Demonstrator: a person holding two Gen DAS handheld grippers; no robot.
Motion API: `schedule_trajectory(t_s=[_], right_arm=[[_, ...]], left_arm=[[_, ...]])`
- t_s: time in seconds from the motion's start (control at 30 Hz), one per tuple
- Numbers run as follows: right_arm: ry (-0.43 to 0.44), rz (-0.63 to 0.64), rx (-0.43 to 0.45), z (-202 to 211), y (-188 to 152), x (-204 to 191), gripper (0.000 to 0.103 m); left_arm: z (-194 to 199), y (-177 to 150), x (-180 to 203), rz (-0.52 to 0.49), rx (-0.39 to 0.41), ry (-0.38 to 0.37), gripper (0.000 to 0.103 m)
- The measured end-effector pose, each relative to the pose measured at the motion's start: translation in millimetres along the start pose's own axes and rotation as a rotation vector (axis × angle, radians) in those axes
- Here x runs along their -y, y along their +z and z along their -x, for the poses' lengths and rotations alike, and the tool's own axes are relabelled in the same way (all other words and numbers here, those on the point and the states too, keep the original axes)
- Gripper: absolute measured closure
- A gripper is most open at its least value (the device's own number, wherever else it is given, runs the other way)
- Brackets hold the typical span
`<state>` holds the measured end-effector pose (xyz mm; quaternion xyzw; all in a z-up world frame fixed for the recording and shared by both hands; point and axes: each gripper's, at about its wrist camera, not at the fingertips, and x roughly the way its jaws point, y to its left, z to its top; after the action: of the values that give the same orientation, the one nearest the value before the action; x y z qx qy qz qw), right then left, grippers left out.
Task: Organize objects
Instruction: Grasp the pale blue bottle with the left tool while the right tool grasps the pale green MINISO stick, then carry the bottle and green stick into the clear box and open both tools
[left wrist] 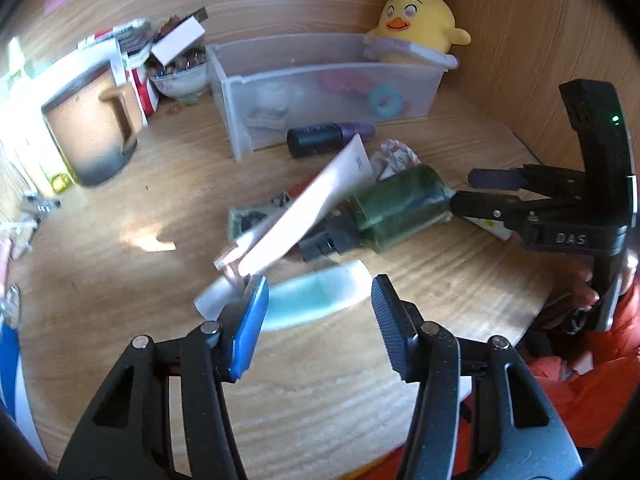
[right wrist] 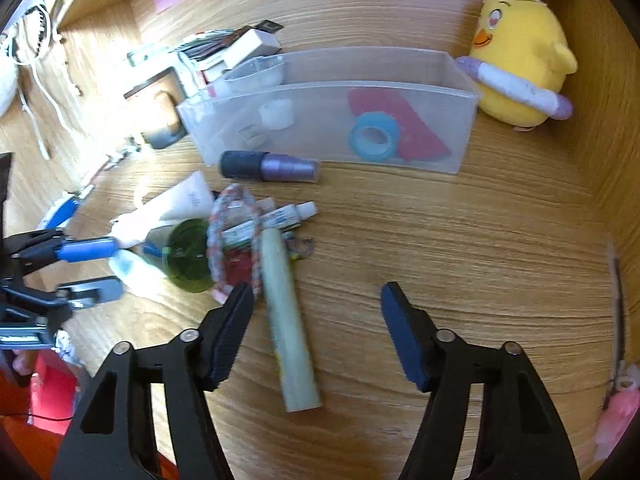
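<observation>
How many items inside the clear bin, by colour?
In the clear bin:
Blue: 1, tape roll
Pink-red: 1, flat piece
White: 2, round cap and small box
Total: 4 that show through the front wall; anything behind them is hidden.

The right gripper (right wrist: 316, 312) hung over a wooden desk (right wrist: 460, 248) with its jaws apart, and a pale green tube (right wrist: 290, 320) lay on the wood between them, closer to the left-hand finger; no pad touched it. Above the tube sat a jumble: a round green bottle (right wrist: 188, 258), a woven pink-and-white band (right wrist: 234, 216), a small white-capped tube (right wrist: 280, 216) and a white squeeze tube (right wrist: 176, 204). At the left edge the left gripper (right wrist: 94, 268) reached in toward that pile, jaws parted. A purple bottle with a black cap (right wrist: 270, 166) lay just in front of a clear plastic bin (right wrist: 460, 152) holding blue tape (right wrist: 374, 136). A yellow plush chick (right wrist: 520, 64) stood beside the bin.
</observation>
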<state>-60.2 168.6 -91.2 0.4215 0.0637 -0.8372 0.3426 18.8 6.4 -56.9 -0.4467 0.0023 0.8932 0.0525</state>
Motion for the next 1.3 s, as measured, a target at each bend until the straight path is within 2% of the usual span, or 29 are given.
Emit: schedule_trajectory(t_s=[0.2,0.33,0.47,0.57,0.6,0.67,0.97,1.3], right_arm=[[-0.026,0.024,0.002,-5,1,-4,0.06],[-0.029,0.038,0.002,-6,1,-6,0.074],[-0.038,0.045,0.003,-4,-2,-6,0.086],[-0.044,0.056,0.007,-1,-7,-6,0.089],[-0.047,0.058,0.008,0,-8,-6,0.089],[-0.049,0.058,0.009,2,-11,-5,0.089],[-0.044,0.016,0.065,23,-14,2,0.089],[-0.032,0.009,0.149,41,5,1,0.089]], left_arm=[[-11,1,-4,-0.026,-0.036,-0.014,0.049],[-11,-4,-4,-0.037,-0.038,-0.002,0.049],[-8,-7,-4,-0.028,-0.024,-0.001,0.057],[-7,-9,-3,-0.034,-0.014,-0.012,0.067],[-6,-9,-1,-0.052,-0.005,-0.02,0.075],[-6,-11,4,-0.072,0.011,-0.022,0.079],[-4,-9,6,-0.032,0.019,-0.022,0.079],[29,12,3,0.015,0.136,-0.028,0.079]])
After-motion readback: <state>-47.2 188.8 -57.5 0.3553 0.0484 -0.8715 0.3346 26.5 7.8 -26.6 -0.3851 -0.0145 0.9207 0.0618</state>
